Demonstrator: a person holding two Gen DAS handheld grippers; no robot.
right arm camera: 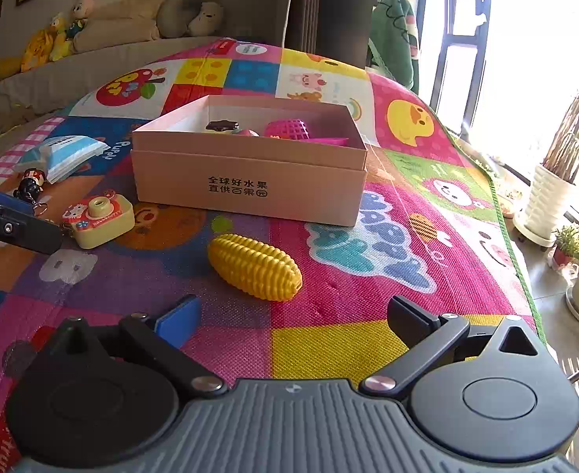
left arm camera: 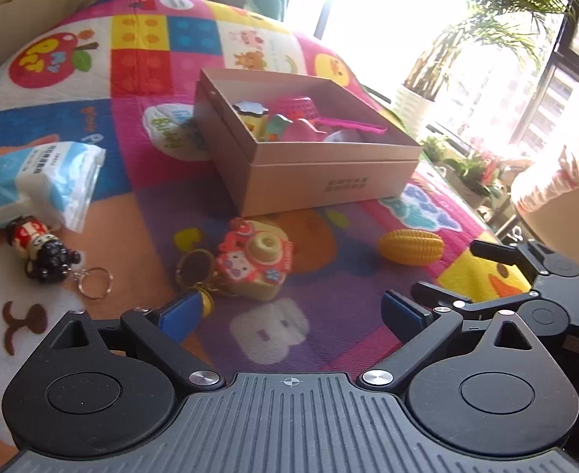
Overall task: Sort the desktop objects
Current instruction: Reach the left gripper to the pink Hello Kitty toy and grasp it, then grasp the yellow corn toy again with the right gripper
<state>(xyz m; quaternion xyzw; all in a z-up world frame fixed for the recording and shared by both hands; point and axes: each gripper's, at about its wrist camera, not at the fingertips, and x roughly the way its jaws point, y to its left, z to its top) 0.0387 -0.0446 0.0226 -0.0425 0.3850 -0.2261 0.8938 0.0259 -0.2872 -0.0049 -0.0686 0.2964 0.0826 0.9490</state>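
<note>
Both sets of jaws spread wide, nothing between them: left gripper (left arm camera: 289,311) poised over the toy camera (left arm camera: 256,264), right gripper (right arm camera: 289,315) just short of the toy corn (right arm camera: 255,266).

Four pieces left out on the patterned mat (right arm camera: 368,331) covering the desk. Near centre, the toy corn, lying on its side, clear of everything. To its left, the toy camera with a gold key ring attached. Farther left, the doll keychain (left arm camera: 43,250), touching the tissue pack (left arm camera: 33,181) behind it. At the far side of all these, the open cardboard box (right arm camera: 250,181), already holding a pink basket and a few other toys.

Toy corn: probably hollow moulded plastic, so light and stiff; ribbed kernels likely good for friction, but tapered ends apt to squirt out of a pinch. Best taken across the thick middle, jaws square to the long axis.

Toy camera: rigid, blocky, light by the look of it; flat front and back (better than the round lens) for the pads. Dangling ring likely to swing or snag on the box rim.

Doll keychain: small, glossy, possibly slippery; body rather than ring.

Tissue pack: soft, crinkly film, certain to deform; a firm pinch across the short side, well in from the edge.
</note>
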